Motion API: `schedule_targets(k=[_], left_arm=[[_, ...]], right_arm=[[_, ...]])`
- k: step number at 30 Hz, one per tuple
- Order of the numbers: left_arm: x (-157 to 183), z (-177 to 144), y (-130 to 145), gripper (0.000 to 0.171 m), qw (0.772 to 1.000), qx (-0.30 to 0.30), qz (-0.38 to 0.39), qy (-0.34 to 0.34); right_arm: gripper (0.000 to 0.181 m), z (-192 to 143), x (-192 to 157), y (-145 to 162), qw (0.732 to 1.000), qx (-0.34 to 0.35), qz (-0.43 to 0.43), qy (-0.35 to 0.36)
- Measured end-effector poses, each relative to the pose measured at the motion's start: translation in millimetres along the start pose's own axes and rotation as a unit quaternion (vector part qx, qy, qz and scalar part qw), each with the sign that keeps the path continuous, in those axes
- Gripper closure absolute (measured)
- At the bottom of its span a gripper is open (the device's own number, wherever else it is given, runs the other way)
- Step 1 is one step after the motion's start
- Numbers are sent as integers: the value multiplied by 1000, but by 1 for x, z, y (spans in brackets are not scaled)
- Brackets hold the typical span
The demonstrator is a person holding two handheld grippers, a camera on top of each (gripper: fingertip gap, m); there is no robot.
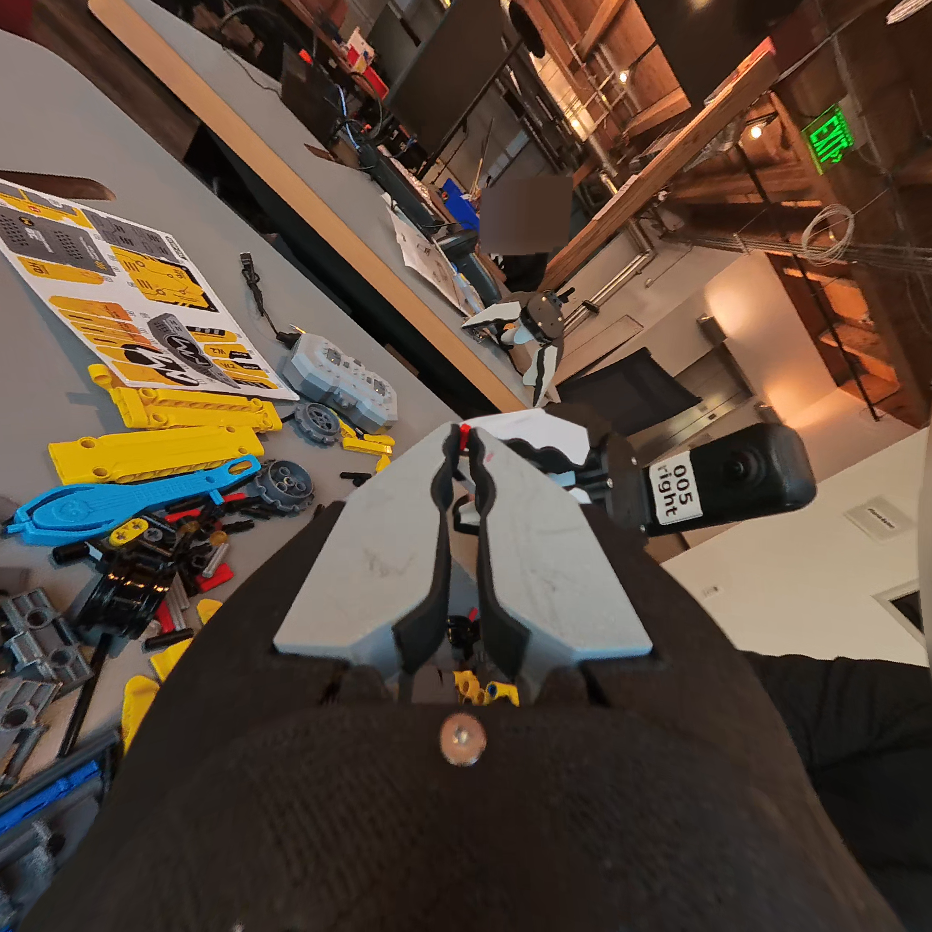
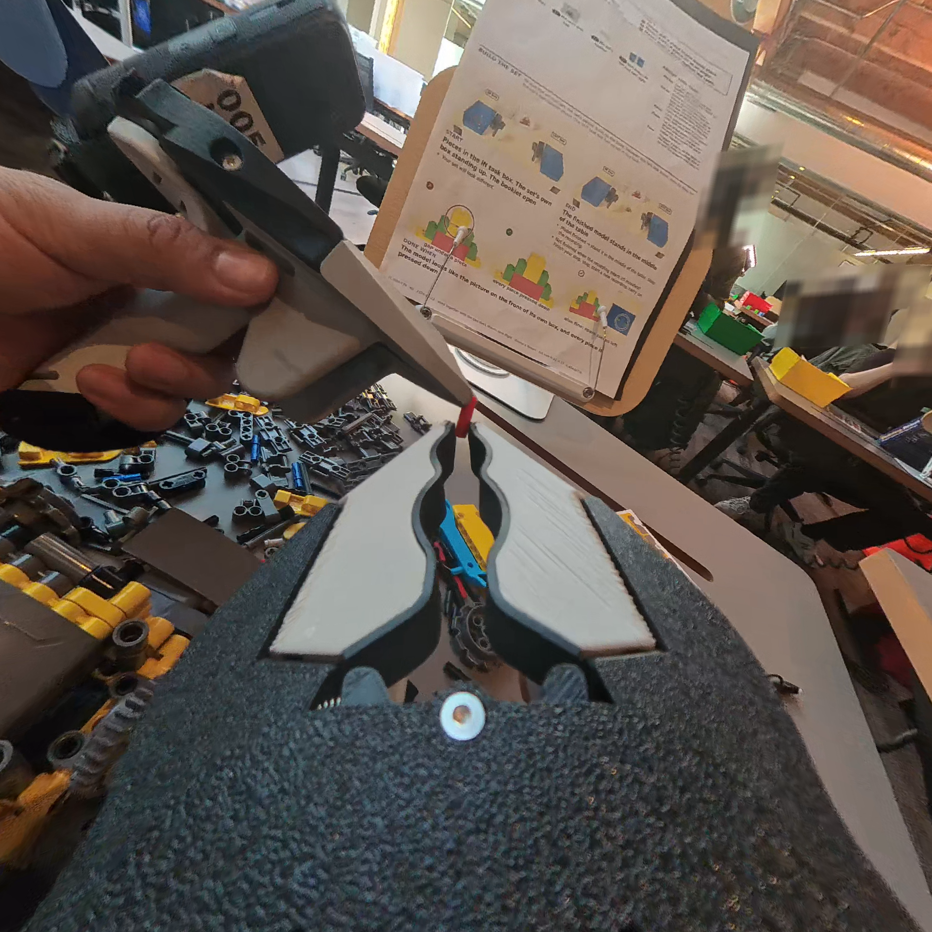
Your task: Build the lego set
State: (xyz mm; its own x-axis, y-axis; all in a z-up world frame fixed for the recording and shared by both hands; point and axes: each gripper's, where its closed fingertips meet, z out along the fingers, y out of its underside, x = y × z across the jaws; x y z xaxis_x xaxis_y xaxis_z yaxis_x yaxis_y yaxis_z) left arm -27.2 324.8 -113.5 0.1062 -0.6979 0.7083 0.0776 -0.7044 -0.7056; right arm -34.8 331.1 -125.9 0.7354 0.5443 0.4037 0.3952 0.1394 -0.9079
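Left gripper (image 1: 464, 434) pinching red peg (image 1: 462, 430) at jaw tips. Right gripper (image 2: 460, 429) jaws sitting slightly apart around peg's lower end, contact unclear.

Both claws meet tip to tip over the grey surface (image 1: 75, 126), pinching one small red plastic pin (image 2: 466, 417) between them; no gap there. Lower left of right wrist frame: dense scatter of small black plastic connector pieces (image 2: 262, 454) blocks the surface. Upper centre: printed instruction sheet on a wooden stand (image 2: 580, 201) stands just behind the tips. Bare surface at right (image 2: 655, 504) is open.
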Motion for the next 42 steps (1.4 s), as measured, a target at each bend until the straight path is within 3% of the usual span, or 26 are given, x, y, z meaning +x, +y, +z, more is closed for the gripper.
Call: schedule_targets(k=[2, 4, 9, 12, 14, 18, 26, 35, 39, 42], left_arm=[[-5, -2, 1, 171, 1000, -14, 2, -19], [-11, -7, -3, 158, 999, -20, 2, -48], [0, -33, -27, 161, 995, -10, 49, -85], [24, -46, -36, 162, 994, -18, 76, -71], [42, -54, -40, 161, 995, -22, 87, -52], [69, -58, -39, 157, 993, -43, 109, -25], [102, -78, -36, 156, 988, -66, 138, -1], [106, -78, -30, 153, 983, -88, 159, -17], [107, -75, -28, 153, 982, -92, 164, -19], [107, -73, -26, 152, 979, -96, 174, -31]], right_arm=[[177, 0, 2, 3, 1000, -4, 3, -2], [177, -2, 7, 5, 1000, -7, 12, 0], [177, -22, 26, 15, 999, -15, 35, 5], [177, -50, 8, 24, 997, -37, 45, -60], [177, -77, -22, 44, 986, -89, 22, -138], [177, -123, -47, 105, 952, -237, -2, -192], [177, -150, -63, 137, 902, -346, 61, -251], [172, -151, -65, 135, 900, -338, 96, -257], [172, -145, -62, 106, 919, -273, 128, -253], [173, -125, -53, 67, 951, -186, 113, -219]])
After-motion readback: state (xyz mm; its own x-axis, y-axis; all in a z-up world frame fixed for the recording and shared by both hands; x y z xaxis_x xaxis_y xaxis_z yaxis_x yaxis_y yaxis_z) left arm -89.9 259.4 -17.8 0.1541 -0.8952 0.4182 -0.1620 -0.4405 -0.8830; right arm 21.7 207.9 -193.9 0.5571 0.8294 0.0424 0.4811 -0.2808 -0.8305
